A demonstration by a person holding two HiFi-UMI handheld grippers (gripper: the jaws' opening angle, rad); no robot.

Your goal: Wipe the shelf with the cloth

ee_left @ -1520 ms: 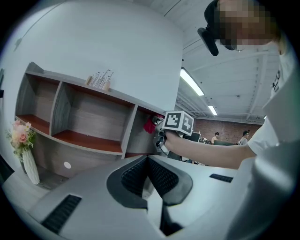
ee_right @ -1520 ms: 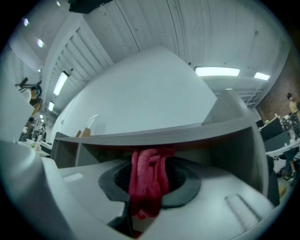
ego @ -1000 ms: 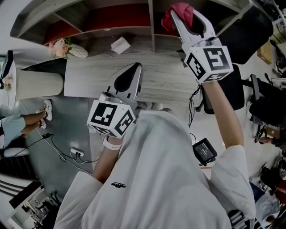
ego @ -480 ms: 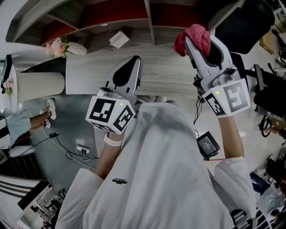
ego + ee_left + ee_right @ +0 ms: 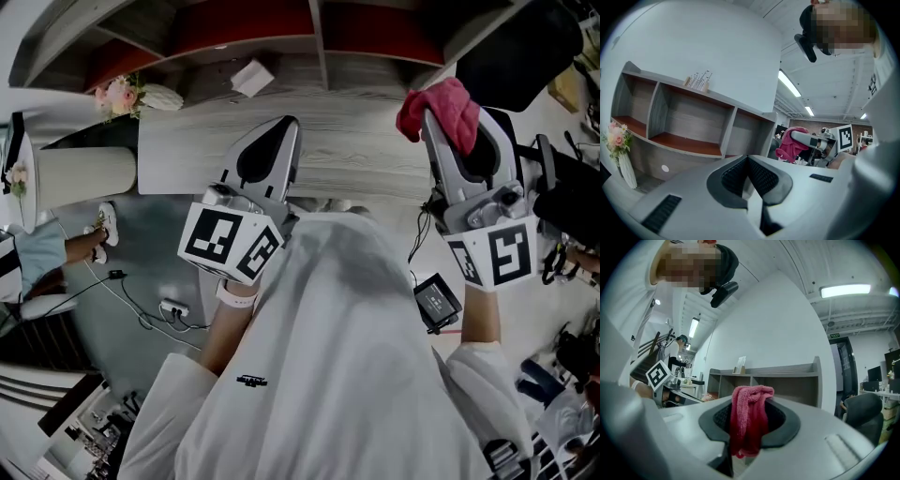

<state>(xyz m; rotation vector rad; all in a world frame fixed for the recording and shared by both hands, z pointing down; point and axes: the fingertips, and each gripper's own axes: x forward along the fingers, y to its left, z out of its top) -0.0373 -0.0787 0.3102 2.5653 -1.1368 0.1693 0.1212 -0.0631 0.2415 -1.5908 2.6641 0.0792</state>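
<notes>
The shelf (image 5: 317,39) with red boards runs along the top of the head view; it also shows in the left gripper view (image 5: 684,140) and, far off, as the shelf (image 5: 787,378) in the right gripper view. A pink cloth (image 5: 437,105) is bunched at the tip of my right gripper (image 5: 449,122), held up at the right, off the shelf. Seen from that gripper, the cloth (image 5: 749,420) hangs between its jaws (image 5: 750,404), which are shut on it. My left gripper (image 5: 284,125) hovers over the wooden top below the shelf, its jaws (image 5: 748,158) shut and empty.
A vase of flowers (image 5: 127,97) and a white box (image 5: 251,77) sit on the wooden top (image 5: 366,150). Books (image 5: 698,80) stand on top of the shelf. A black chair (image 5: 514,47) is at the right, a round white table (image 5: 75,173) at the left.
My right gripper has carried the pink cloth rightward and back from the shelf compartment. The left gripper has hardly moved.
</notes>
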